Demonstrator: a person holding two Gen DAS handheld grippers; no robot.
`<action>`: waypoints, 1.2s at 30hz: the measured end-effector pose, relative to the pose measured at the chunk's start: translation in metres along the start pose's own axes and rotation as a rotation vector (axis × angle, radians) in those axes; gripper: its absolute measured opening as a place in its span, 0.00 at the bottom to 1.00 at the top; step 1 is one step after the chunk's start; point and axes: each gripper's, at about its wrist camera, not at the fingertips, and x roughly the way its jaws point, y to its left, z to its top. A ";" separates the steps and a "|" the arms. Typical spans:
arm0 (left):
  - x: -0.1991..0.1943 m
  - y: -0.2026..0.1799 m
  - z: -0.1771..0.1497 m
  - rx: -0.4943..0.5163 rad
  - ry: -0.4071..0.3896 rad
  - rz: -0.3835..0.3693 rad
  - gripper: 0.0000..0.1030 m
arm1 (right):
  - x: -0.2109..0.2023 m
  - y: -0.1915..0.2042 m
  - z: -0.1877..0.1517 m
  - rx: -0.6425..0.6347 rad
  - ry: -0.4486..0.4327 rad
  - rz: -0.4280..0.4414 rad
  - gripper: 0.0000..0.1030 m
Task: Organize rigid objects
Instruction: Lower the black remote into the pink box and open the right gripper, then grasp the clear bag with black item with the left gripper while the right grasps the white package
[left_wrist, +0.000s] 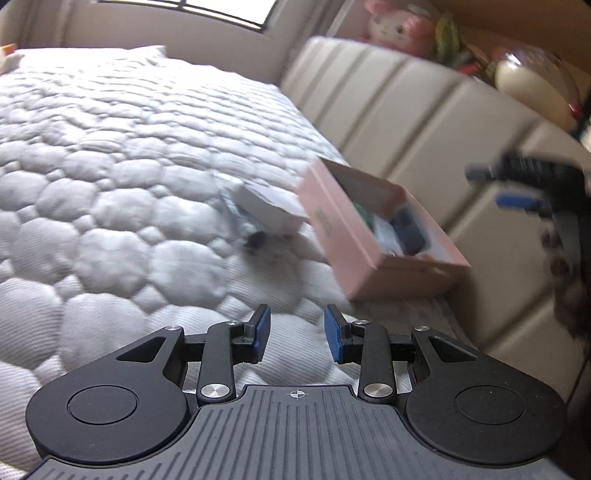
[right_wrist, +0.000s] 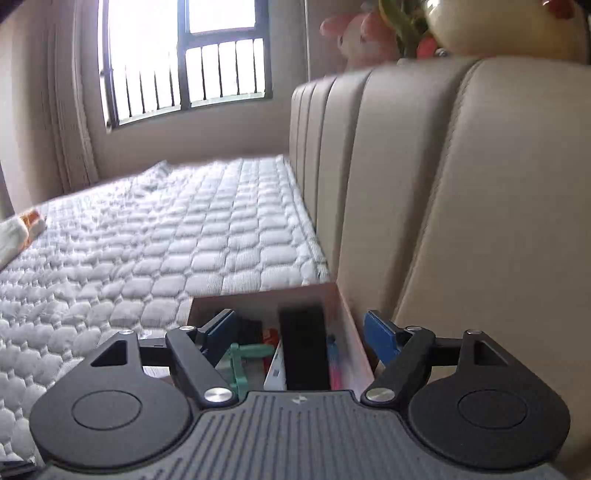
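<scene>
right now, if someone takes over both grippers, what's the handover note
Left gripper: open, empty, over the mattress, short of the loose items.
Right gripper: open, empty, above the pink box.
Pink box sits on the mattress against the headboard.
Done: box already holds a black rectangular item, a green piece and more.
Left: white box and a small dark object beside the pink box.

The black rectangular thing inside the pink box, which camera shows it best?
The right wrist view: the black object sits close and sharp, lying lengthwise in the pink box. The left wrist view shows it only as a blurred dark patch.
</scene>
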 end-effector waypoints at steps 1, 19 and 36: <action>0.002 0.002 0.004 -0.013 -0.015 0.030 0.34 | 0.003 0.004 -0.004 -0.024 0.008 -0.017 0.74; 0.011 0.074 0.019 -0.168 -0.018 0.057 0.34 | 0.094 0.189 -0.017 -0.162 0.280 0.068 0.75; 0.016 0.081 0.024 -0.167 -0.008 0.022 0.34 | 0.188 0.222 -0.022 -0.217 0.366 -0.035 0.59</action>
